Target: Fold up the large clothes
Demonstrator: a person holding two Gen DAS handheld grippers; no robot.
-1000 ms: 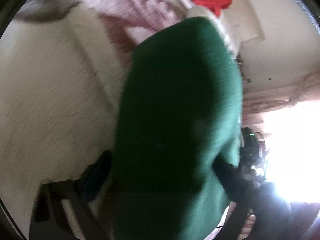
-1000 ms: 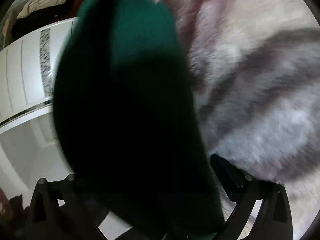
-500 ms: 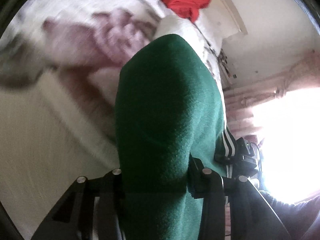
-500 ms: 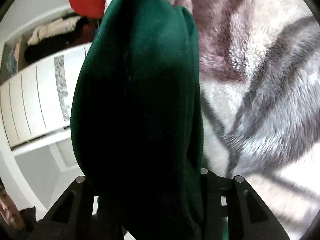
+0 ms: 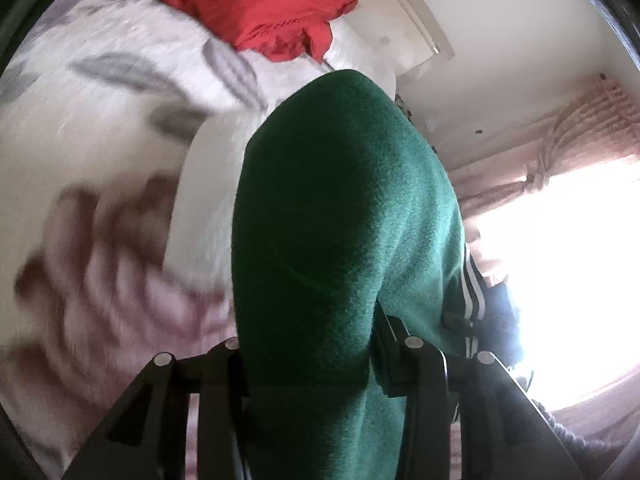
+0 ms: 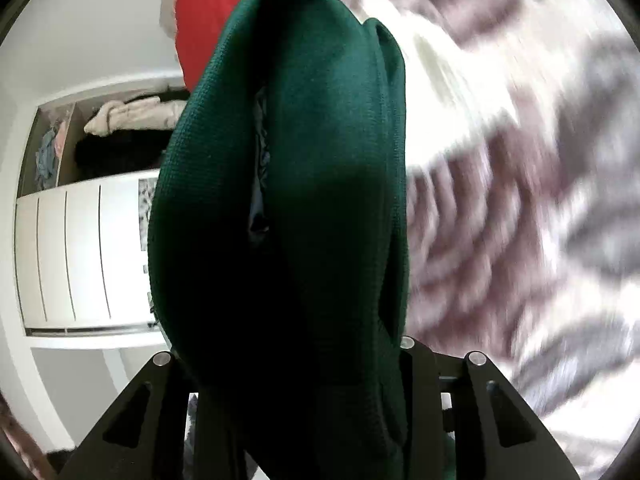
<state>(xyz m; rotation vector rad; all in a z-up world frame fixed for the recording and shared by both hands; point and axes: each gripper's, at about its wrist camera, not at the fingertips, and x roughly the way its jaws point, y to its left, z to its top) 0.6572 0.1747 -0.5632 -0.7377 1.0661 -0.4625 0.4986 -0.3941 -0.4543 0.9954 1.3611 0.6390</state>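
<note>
**Both grippers clamped on the green garment, lifted off the bed**

Left wrist view: my left gripper [image 5: 308, 364] is closed on a thick bunch of the green garment [image 5: 344, 216], which bulges up between the fingers and hides most of the view. A white-striped part of it hangs to the right. Beyond lie the patterned blanket [image 5: 120, 92] on the bed and, far off, a red cloth [image 5: 256, 4]. The bunch is fat; I judge it could creep out of the fingers if I pull the garment taut too hard, or fold unevenly because I hold a wad rather than an edge.

Right wrist view: my right gripper [image 6: 296, 364] is likewise closed on a rolled fold of the garment, with a wardrobe [image 6: 80, 252] on the left and the blurred blanket on the right.

A second ago both grippers stood wider with the cloth loose between them; now both pinch it, and more of the room shows past it.
</note>
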